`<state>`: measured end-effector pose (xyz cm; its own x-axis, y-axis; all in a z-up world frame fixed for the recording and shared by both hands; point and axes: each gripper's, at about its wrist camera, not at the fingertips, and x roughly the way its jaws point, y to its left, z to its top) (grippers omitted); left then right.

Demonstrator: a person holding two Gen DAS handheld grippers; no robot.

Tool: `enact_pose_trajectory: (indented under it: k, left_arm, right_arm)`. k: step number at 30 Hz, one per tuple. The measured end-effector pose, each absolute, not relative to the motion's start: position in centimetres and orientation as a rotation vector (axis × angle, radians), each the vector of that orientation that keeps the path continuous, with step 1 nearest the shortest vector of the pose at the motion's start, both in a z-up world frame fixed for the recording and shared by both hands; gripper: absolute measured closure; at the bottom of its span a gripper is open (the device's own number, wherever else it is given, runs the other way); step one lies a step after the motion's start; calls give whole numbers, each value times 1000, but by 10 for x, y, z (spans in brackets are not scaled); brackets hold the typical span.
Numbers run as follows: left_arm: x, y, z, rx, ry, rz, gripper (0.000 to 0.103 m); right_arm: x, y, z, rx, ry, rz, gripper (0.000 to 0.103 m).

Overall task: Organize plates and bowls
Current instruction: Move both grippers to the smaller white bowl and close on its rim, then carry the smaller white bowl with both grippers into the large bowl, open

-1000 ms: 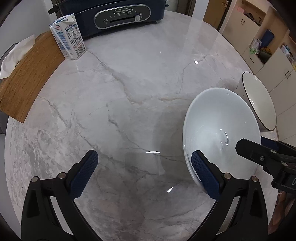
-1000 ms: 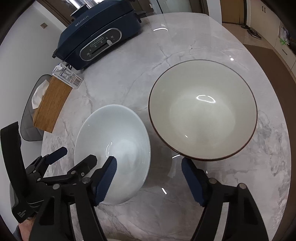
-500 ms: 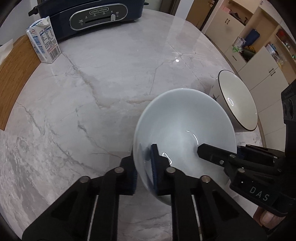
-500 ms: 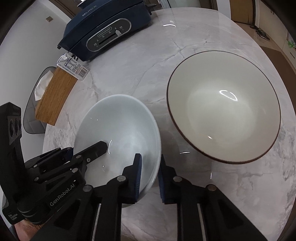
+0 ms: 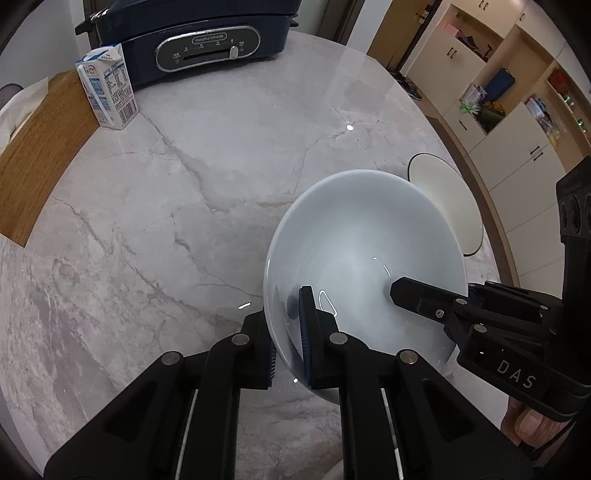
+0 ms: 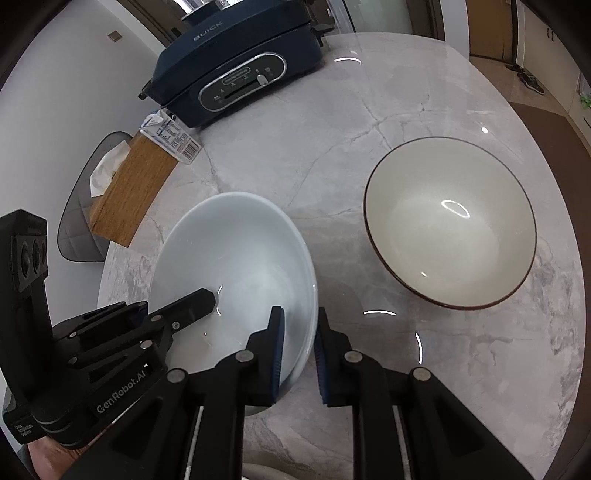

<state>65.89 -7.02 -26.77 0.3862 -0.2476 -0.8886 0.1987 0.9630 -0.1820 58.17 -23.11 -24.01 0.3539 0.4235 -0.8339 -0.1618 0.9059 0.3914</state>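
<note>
My tongs are black with dark blue pads (image 5: 303,332). The white bowl (image 5: 354,236) is plain pale white; the cream bowl (image 6: 448,225) has a dark brown rim. The counter (image 5: 207,206) is grey marble, darkly veined, and the cooker (image 6: 236,70) is navy.

A round, glossy grey marble table (image 5: 192,192) with darker veins is seen filling most of both views, and small ceiling-light glints are reflected in it. A plain white wall (image 6: 74,85) is seen behind it on the left. Cream built-in cabinets with open shelves (image 5: 517,122), pretty cluttered, are lined up along the right side. A brown wooden door (image 6: 491,26) and some tan floor (image 6: 543,88) are visible beyond the table.
</note>
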Motion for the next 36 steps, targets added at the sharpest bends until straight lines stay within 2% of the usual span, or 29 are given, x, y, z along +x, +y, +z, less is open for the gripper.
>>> enact_pose_trajectory:
  k: [7,16,27,36]
  left_arm:
    - [629,-68,-234,-34,1103,-301,94]
    - [538,-76,-199,-17,1083,-344,92]
    - [453,-89,-251,4,1194,-347,92]
    - [434,-97,-289,38,1235,-331,92]
  right_arm:
    - [551,-232,-208,253,1122,398,86]
    - [484,-234,-174,233,1097,411,85]
    - [405,-238,-216,248,1218,399,85]
    - [390,-241,-250,239,1286,380,86]
